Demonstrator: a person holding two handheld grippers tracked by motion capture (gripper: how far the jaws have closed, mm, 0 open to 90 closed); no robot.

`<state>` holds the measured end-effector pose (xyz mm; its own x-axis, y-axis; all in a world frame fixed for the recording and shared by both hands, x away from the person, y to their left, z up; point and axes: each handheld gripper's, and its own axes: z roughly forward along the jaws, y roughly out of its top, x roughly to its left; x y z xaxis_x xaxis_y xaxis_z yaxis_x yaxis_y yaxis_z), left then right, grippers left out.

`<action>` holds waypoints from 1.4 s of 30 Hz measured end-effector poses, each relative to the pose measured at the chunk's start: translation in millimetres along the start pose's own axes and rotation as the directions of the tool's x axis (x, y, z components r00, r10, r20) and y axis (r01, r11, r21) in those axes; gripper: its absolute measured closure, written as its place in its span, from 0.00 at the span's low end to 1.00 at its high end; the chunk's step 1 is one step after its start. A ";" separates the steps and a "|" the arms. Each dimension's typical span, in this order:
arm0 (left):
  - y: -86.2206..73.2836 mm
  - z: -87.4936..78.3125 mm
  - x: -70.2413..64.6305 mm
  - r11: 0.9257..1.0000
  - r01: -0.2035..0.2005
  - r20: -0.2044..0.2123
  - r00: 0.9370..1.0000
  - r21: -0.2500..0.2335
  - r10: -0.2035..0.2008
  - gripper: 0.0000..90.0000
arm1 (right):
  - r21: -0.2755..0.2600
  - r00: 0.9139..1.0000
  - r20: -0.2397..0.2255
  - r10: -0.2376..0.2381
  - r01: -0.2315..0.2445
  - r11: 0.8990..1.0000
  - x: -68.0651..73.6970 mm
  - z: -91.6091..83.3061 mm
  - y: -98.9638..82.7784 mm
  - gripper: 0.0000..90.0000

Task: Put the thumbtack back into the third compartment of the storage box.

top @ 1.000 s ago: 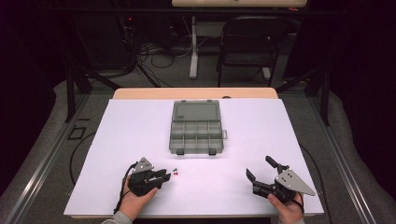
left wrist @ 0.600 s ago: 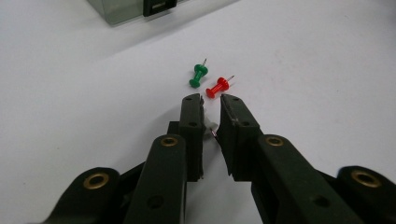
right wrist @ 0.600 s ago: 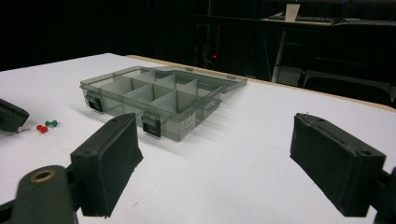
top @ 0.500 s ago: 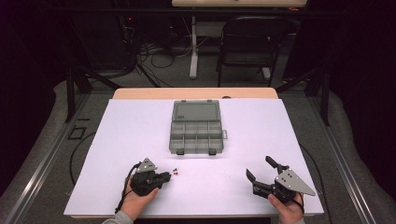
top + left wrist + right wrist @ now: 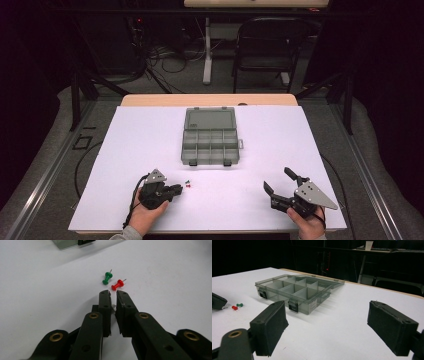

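Here we have the left gripper [image 5: 113,293] low on the white table [image 5: 125,150], jaws nearly together, having just been closing. Between them, a little back from the tips, sits something small and pale [image 5: 114,307]; it looks like a white pushpin, and we judge it is pinched there, though most of it is hidden by the jaw pads. That would explain why the jaws stop short of meeting: a thin thing keeps them apart.

Just ahead of the tips lie two more pins, apart from the gripper. The red pushpin [image 5: 118,285] lies nearest, almost at the right jaw's tip; the green pushpin [image 5: 107,278] lies just beyond it and slightly left. Both lie on their sides, needles pointing away from us. We think they wait their turn, laid close so each pick is a short reach.

Farther ahead stands the grey compartment box [image 5: 210,142], lid thrown back flat behind it, its two latches facing the grippers. From the right gripper view its compartments [image 5: 294,288] look empty as far as we can see in; the far ones we cannot check fully. We suppose the pins are bound for it.

The right gripper [image 5: 277,181] rests well off to the side, jaws spread wide with nothing between them, apparently idle.
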<state>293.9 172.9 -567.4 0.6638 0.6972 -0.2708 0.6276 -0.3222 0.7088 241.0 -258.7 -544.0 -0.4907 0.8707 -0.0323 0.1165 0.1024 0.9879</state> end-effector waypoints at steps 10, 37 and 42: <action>-0.2 -1.5 1.2 1.000 0.002 -0.009 1.000 0.002 -0.002 0.92 | 0.001 1.000 0.000 0.001 -0.001 1.000 -0.5 0.0 -0.2 0.17; 9.0 -44.7 -7.5 0.951 -0.043 -0.057 0.998 -0.305 0.027 0.92 | 0.005 1.000 0.014 0.002 -0.002 1.000 -0.8 -1.5 -0.4 0.17; 26.9 -49.2 -12.2 0.945 -0.043 -0.056 0.998 -0.324 0.026 0.92 | 0.001 1.000 0.027 0.014 -0.014 1.000 -2.8 -2.4 -0.8 0.17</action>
<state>282.6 187.2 -513.0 0.6558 0.7236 -0.2155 0.4328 -0.1264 0.8926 240.2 -262.4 -544.3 -0.4659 0.8845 -0.0222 0.1248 0.0905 0.9880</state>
